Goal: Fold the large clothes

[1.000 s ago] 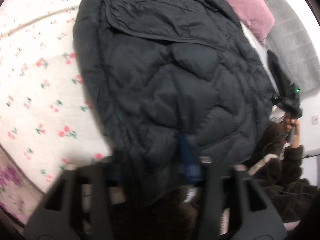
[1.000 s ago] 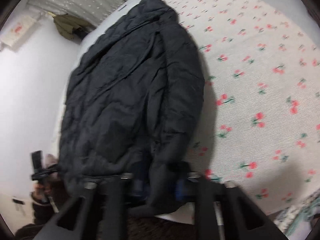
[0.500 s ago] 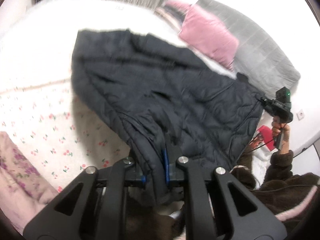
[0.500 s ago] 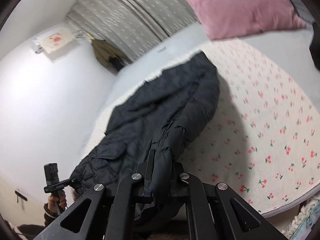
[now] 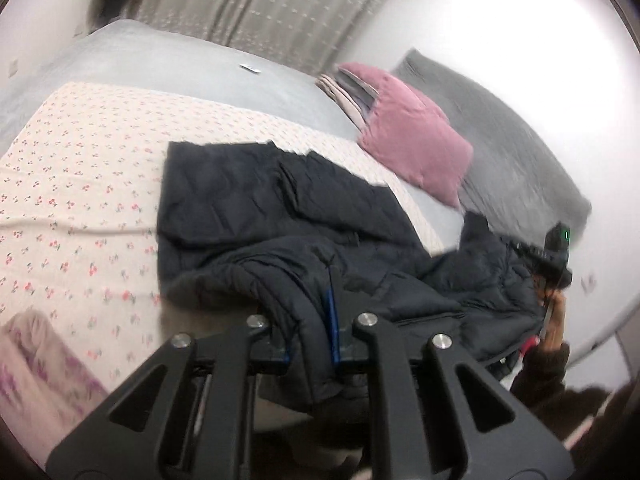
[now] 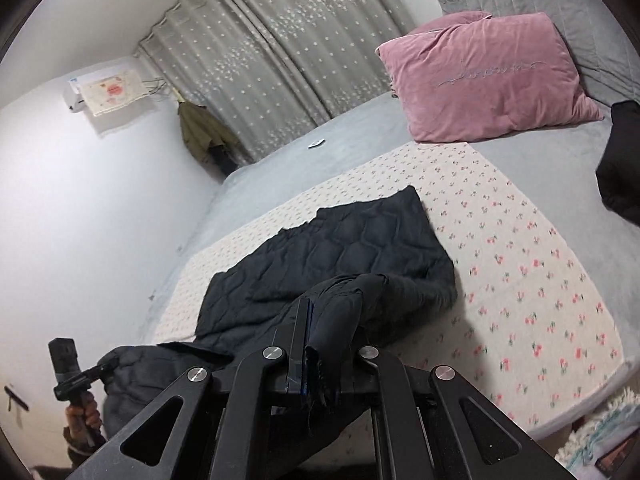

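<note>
Two hand-held grippers share one garment. Bed (image 6: 352, 148): grey cover overlaid by a cherry-print sheet (image 6: 520, 264), stretching away ahead of both grippers. Dark quilted jacket (image 5: 256, 216): its far part lies flat on the sheet ahead of the grippers, while its near edge is raised off the bed and sags between them. Pink pillow (image 6: 488, 76): beyond the jacket, to the right of the right hand-held gripper, with a grey quilted headboard (image 6: 560, 8) behind it. Grey dotted curtain (image 6: 280, 48): far ahead, past the bed. Left hand-held gripper (image 5: 310, 336): clenched on a thick fold of the jacket's near edge, its jaws having just been closing on the cloth. Right hand-held gripper (image 6: 316, 344): clamped tight on a bunched corner of the same edge, fabric spilling out below the pads.
</note>
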A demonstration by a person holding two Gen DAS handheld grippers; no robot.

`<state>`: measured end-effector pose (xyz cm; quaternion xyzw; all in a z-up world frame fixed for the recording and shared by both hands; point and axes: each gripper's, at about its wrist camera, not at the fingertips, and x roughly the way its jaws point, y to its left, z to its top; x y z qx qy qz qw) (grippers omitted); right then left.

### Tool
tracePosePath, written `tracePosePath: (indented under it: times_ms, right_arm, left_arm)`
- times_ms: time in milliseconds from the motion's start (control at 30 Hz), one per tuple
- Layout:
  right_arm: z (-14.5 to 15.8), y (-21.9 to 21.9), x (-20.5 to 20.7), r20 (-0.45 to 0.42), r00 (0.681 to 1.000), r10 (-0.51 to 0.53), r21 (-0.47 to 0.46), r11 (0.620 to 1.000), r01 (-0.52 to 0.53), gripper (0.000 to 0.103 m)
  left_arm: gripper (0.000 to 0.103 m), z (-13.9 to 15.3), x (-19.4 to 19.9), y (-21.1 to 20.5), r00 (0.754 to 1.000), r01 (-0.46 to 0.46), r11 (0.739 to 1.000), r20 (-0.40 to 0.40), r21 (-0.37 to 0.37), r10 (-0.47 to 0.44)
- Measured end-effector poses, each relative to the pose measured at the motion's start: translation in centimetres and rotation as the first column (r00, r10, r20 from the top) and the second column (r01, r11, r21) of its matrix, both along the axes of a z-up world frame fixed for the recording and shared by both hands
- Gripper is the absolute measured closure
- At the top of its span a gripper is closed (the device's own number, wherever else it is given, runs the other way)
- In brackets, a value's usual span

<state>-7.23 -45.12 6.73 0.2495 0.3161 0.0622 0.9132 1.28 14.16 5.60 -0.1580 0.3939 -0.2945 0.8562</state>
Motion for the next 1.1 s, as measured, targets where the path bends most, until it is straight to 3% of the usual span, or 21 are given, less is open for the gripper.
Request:
tracePosePath:
  times_ms: [300, 467, 567, 667, 767, 833, 900, 1000, 1067, 1100]
  right_arm:
    - [-0.8, -0.9, 11.4, -0.052, 0.995, -0.088, -0.03, 0.996, 0.086, 0.095]
    - [-3.9, -1.5, 18.4, -0.122, 0.979, -0.162, -0.044, 0.987, 0.157, 0.095]
    - [-6.9, -1.4, 21.9, -0.18, 0.962, -0.204, -0.076, 0.978, 0.194, 0.094]
    - [-10.2, -1.2, 24.3, -0.231, 0.943, -0.241, -0.103, 0.97, 0.222, 0.092]
    - [-13.9, -0.9, 25.8, -0.294, 0.912, -0.286, -0.149, 0.956, 0.251, 0.087]
    - [-16.0, -0.8, 25.9, -0.325, 0.892, -0.315, -0.155, 0.948, 0.278, 0.081]
    - [-16.7, -0.6, 25.3, -0.303, 0.898, -0.32, -0.138, 0.947, 0.291, 0.078]
    - [-16.2, -0.4, 24.2, -0.299, 0.902, -0.311, -0.162, 0.948, 0.273, 0.076]
    - [-14.6, -0.5, 23.3, -0.33, 0.9, -0.283, -0.151, 0.957, 0.246, 0.075]
    - [-13.5, -0.4, 22.6, -0.329, 0.905, -0.269, -0.147, 0.962, 0.232, 0.073]
  left_arm:
    - [0.086, -2.0, 11.7, -0.6, 0.987, -0.153, 0.988, -0.059, -0.033, 0.151]
    - [0.084, -5.8, 18.1, -1.5, 0.967, -0.232, 0.973, -0.112, -0.01, 0.23]
    - [0.082, -9.5, 21.6, -2.8, 0.951, -0.264, 0.963, -0.148, 0.06, 0.27]
    - [0.08, -12.8, 23.5, -4.0, 0.947, -0.267, 0.958, -0.159, 0.103, 0.281]
    - [0.078, -15.1, 24.3, -4.6, 0.947, -0.255, 0.964, -0.184, 0.079, 0.265]
    - [0.076, -15.2, 24.1, -4.8, 0.945, -0.26, 0.963, -0.188, 0.074, 0.269]
    - [0.072, -14.5, 23.6, -4.9, 0.947, -0.249, 0.963, -0.181, 0.102, 0.264]
    - [0.057, -12.4, 22.7, -5.1, 0.952, -0.227, 0.96, -0.17, 0.165, 0.254]
    - [0.024, -10.3, 21.2, -5.4, 0.961, -0.208, 0.951, -0.136, 0.229, 0.242]
    - [0.018, -9.5, 20.4, -5.4, 0.965, -0.205, 0.943, -0.108, 0.263, 0.24]
